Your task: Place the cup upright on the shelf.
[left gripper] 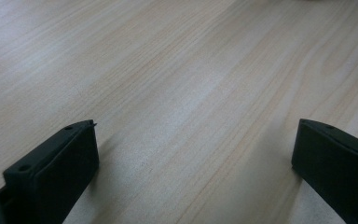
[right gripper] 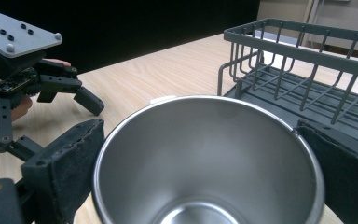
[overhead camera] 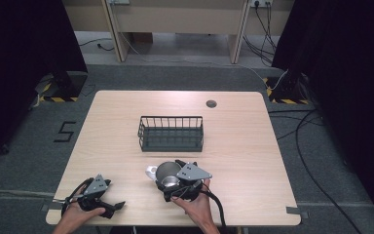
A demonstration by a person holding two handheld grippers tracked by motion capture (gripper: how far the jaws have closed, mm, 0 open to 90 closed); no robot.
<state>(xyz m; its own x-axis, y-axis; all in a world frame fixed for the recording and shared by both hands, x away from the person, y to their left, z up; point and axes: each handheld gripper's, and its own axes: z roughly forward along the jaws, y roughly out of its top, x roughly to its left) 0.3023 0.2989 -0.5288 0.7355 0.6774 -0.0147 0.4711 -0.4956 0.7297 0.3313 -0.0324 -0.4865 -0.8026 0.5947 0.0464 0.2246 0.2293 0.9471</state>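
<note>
A person sits at a light wooden table and holds a claw tool in each hand.

The right gripper is near the front edge of the table, in the middle. Its two black jaws sit one on each side of a shiny steel cup. In the right gripper view the jaws press on the outside of the cup, so the cup is held between them. The cup's open mouth faces the camera and you can see down to its bottom. From the high view a small white thing peeks out beside the cup on the left; I cannot tell what it is.

Just behind the cup, toward the middle of the table, stands a dark wire basket. Nothing is in it.

The left gripper rests low at the front left corner of the table, well apart from the cup. Its jaws are spread wide with only bare wood between them. A hand holds it.
</note>
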